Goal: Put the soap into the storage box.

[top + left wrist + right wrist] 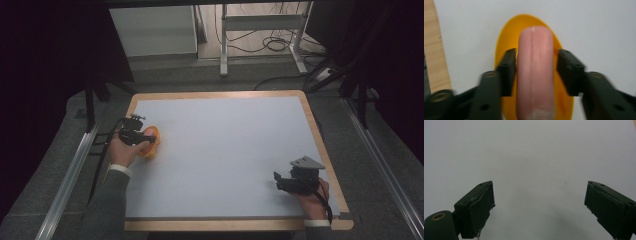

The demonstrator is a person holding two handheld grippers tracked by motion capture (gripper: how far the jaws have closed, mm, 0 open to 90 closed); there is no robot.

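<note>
Sausage [535, 72] was found lying lengthwise on yellow dish [506, 42], at about 9 o'clock on the worktop [225, 150]. Left claw [536, 72] straddled it, left pad touching, right pad just clear: release judged done, withdrawal left. Sausage looked pale pink, smooth, round-ended. Right claw [539, 207] was held wide open, empty, at 5 o'clock.

You're looking at a pale grey table [225, 150] with a wooden rim, grey carpet [360, 165] around it, metal rails [70, 175] either side. Beyond, a white desk frame [260, 35] stands over tangled cables [270, 45]; dark curtains [45, 60] flank everything.
</note>
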